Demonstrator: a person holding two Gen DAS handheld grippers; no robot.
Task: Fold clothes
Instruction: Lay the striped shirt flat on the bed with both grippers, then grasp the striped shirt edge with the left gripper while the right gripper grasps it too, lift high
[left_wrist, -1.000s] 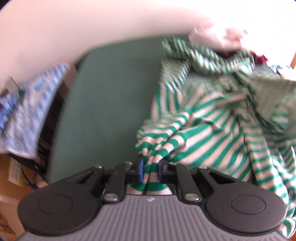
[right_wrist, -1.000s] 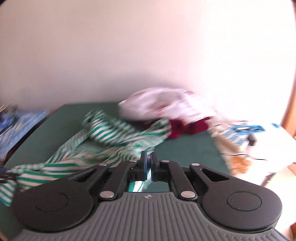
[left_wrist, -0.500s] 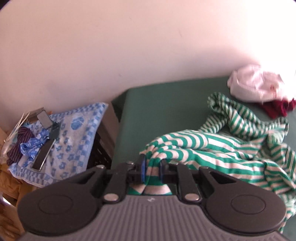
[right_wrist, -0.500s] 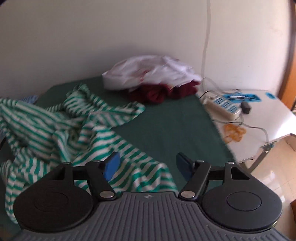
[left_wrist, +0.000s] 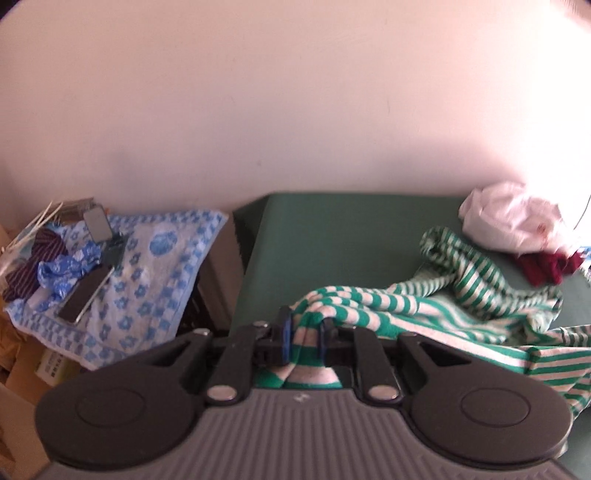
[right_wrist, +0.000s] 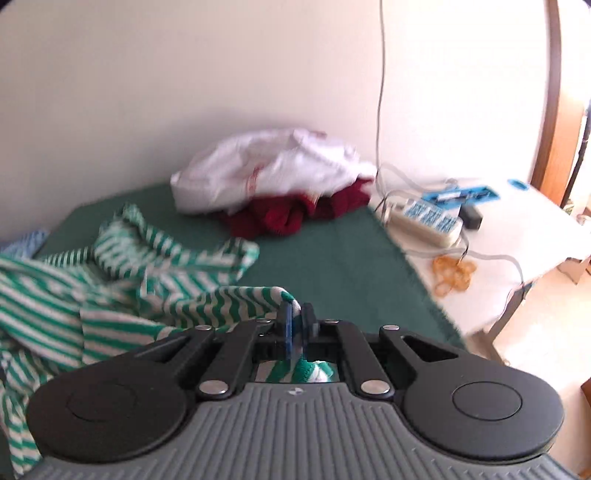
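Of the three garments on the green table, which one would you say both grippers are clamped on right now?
The green-and-white striped garment: the left gripper and right gripper each pinch its fabric. The white garment and dark red garment lie untouched by the wall.

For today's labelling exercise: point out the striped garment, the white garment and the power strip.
striped garment (right_wrist: 177, 266): right wrist view, on a crumpled green-and-white fold lying on the green surface.
white garment (right_wrist: 273, 166): right wrist view, on the middle of the bundle by the wall.
power strip (right_wrist: 424, 221): right wrist view, on its socket face.
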